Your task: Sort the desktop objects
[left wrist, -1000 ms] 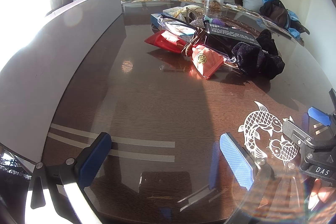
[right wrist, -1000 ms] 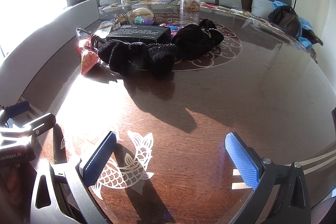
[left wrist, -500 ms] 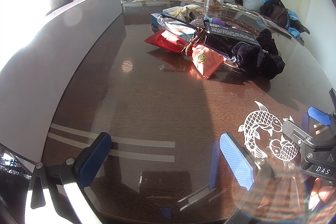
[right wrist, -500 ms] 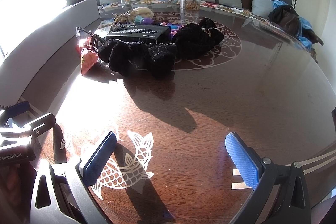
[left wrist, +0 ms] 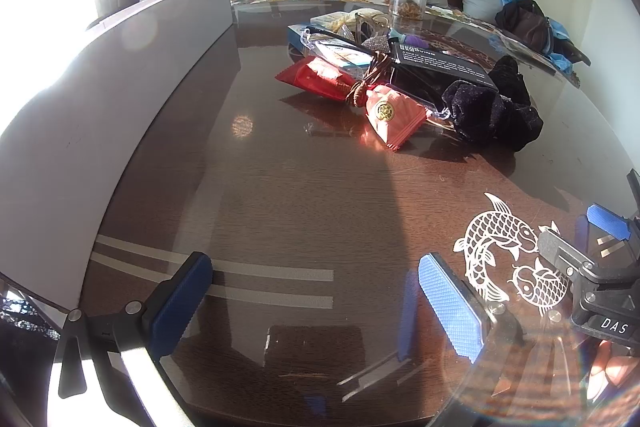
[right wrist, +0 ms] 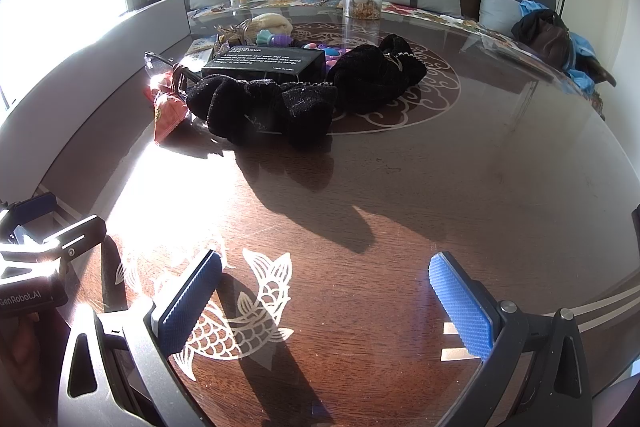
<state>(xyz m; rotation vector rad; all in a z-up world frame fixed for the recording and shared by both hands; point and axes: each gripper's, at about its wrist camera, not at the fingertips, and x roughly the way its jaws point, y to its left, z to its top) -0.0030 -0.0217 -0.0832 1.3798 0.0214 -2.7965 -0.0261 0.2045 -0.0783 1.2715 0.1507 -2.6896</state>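
Sorting not yet begun: left tool and right tool hover spread and empty over the near desk; next, reach the far pile, likely the black cloth.

Glossy table bearing cluttered pile

Both tools apparently spread, empty.

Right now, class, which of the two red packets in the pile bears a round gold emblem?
The lighter red packet, nearest the camera. The darker red packet behind it shows no emblem.
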